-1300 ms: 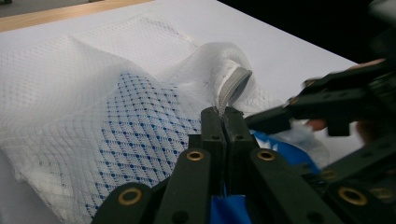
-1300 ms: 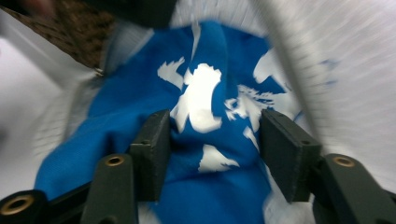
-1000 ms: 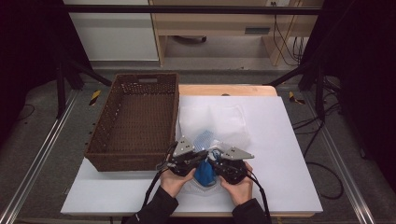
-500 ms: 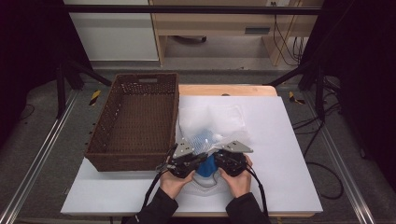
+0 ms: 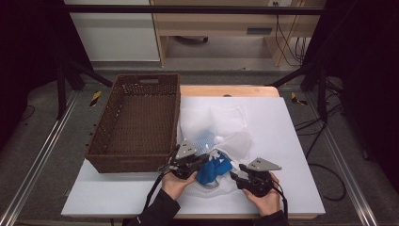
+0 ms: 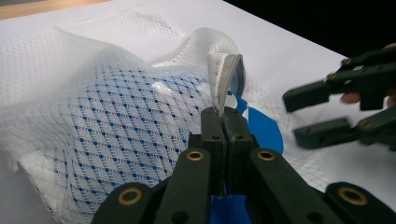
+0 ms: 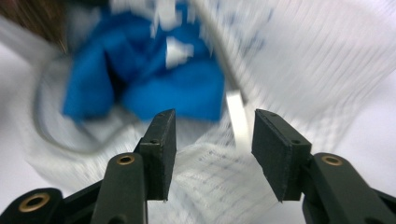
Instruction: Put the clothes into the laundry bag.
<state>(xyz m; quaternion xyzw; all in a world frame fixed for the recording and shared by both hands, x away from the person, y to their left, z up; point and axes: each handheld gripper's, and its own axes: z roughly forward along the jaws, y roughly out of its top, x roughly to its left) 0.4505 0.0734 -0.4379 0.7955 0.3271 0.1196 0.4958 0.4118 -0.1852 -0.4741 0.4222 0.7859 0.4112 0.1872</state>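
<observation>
While the left gripper (image 6: 223, 122) pinches the white mesh bag's (image 6: 107, 121) grey rim on the table (image 5: 291, 141), the right gripper (image 7: 212, 140), jaws just opening, holds nothing, near the blue cloth (image 7: 168, 88).

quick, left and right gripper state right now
left gripper: shut on the grey edge strip of the white mesh bag.
right gripper: open, jaws have just been opening, nothing gripped, bag lies beyond them.
</observation>
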